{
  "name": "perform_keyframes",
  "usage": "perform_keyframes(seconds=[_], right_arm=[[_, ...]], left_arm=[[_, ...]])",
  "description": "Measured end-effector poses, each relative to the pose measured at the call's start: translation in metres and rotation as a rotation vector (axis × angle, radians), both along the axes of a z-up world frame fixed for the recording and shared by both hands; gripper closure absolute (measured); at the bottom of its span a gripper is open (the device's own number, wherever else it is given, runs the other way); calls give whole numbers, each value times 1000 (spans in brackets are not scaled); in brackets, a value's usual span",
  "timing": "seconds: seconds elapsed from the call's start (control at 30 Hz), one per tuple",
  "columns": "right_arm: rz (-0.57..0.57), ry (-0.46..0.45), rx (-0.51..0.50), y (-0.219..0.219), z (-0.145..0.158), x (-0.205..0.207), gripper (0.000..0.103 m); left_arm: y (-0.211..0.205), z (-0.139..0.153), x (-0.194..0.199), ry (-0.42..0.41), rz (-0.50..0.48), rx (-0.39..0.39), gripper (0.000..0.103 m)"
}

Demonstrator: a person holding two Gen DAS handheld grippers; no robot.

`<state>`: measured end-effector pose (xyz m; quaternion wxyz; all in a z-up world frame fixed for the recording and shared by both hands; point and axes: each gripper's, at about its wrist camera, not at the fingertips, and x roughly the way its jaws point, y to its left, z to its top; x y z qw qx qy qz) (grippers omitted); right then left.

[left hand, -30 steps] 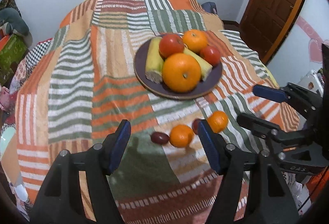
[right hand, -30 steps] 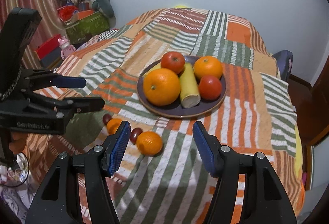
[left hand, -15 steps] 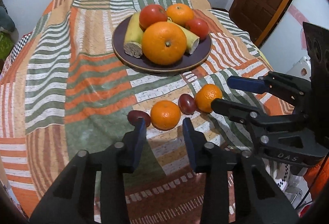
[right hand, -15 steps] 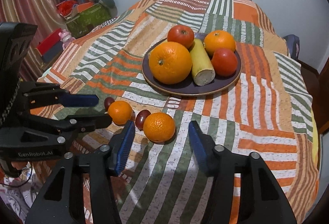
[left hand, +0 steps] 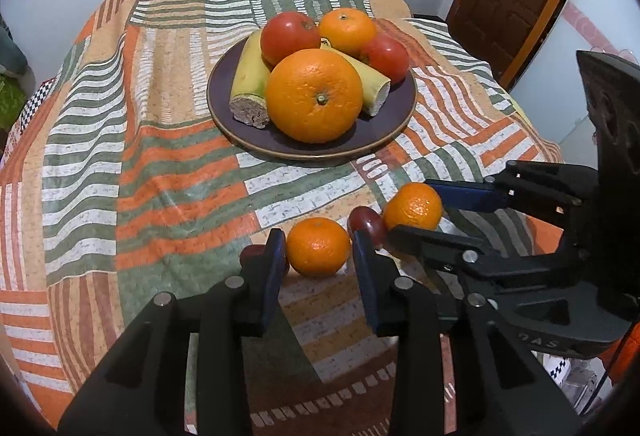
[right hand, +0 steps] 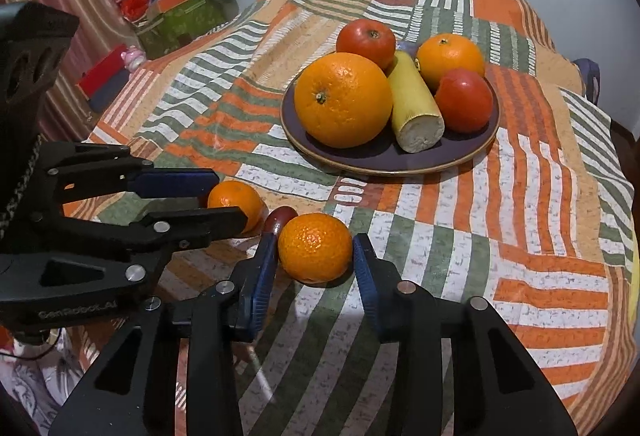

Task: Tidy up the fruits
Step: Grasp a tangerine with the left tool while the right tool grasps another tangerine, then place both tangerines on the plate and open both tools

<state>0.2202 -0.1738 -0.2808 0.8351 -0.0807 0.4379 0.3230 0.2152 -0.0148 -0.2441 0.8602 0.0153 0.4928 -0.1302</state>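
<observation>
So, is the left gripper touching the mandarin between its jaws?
Touching. The left wrist view shows the left gripper with pads flush against both sides of the mandarin, no cloth visible between; its jaws have just been closing around it.

You have a table [left hand: 80,163] under a patchwork cloth [right hand: 520,220] of orange, green and white stripes; the cloth hangs over every edge that you can see. Toward the far side a dark plate [left hand: 384,131] sits on the cloth. Nearer to you, four loose fruits lie on the cloth in a short row: a mandarin [left hand: 318,246], a second mandarin [left hand: 414,204], a dark red grape [left hand: 362,220] between them and touching the second, and another grape [left hand: 250,255], mostly hidden, beside the first.
</observation>
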Motion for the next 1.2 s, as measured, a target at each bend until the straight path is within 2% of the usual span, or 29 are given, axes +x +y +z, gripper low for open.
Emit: perform_keyframes(seconds=[0.23,0.43,0.67,0.9,1.1,1.2], right_arm=[[-42,-13,12,-10,6,2,68],[-73,-40,22,-22,17,3,68],[-101,-78,26,-30,30,11,68],[-117,-125,37,-33,46,28,68],[-113,-167,35,-29,56,45,68],[-107,-178,35,-26,57,54,68]], left_arm=[[-7,-2,4,-22,-2,38,70],[0,6,3,-21,19,11,70],[8,30,5,-71,32,-11,70],[18,52,27,-125,55,-33,70],[22,59,57,-124,83,-74,70],[18,59,72,-137,87,-59,70]])
